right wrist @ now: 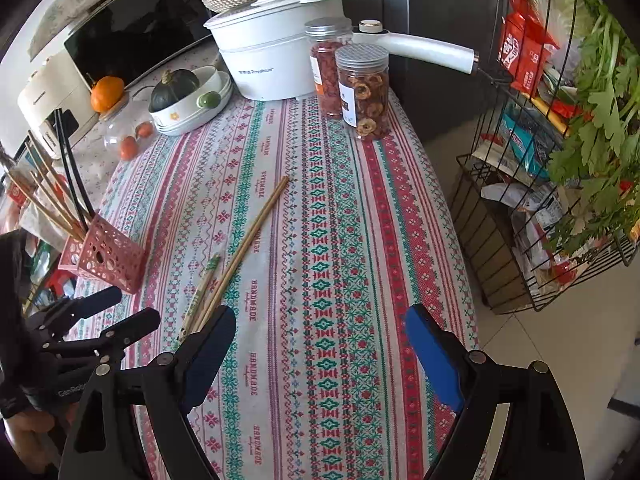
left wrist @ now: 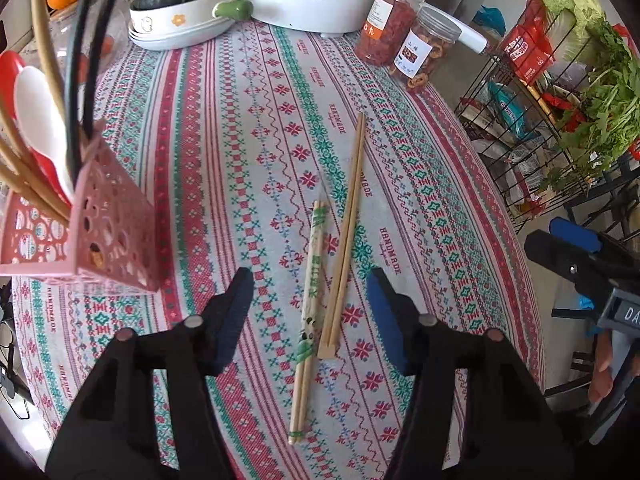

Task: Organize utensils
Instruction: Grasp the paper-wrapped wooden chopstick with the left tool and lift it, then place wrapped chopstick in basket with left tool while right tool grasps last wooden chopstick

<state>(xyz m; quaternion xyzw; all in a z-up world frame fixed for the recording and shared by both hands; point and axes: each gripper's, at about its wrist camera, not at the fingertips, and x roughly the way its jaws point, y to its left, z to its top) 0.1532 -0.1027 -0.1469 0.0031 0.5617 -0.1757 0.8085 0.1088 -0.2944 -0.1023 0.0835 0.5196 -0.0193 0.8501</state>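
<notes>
The left tool (left wrist: 310, 292) hovered low over the surface (left wrist: 248, 128), its two fingers spread wide apart and holding nothing. Between those fingers, on the patterned cloth, lay two pairs of chopsticks side by side. The wrapped chopsticks (left wrist: 310, 300), in a pale sleeve with green print, lay nearer the left finger and reached past the fingertips toward the camera. The bare chopsticks (left wrist: 346, 236) lay just to their right, touching or nearly touching them at the near end, and ran farther up the surface, angled slightly right. Neither pair was in contact with the fingers.

To the left of the tool stood the pink utensil holder (left wrist: 108, 224), tilted in the fisheye view, already carrying chopsticks, a white spoon (left wrist: 40, 120) and a red spoon (left wrist: 10, 76).

The right tool (right wrist: 320, 344) hung over the near right part of the surface, well apart from the holder, its fingers also wide apart and empty. Both chopstick pairs lay just beyond its left finger, their near ends hidden behind it.

At the far edge stood a white cooking pot (right wrist: 276, 52) and two jars (right wrist: 362, 92).
</notes>
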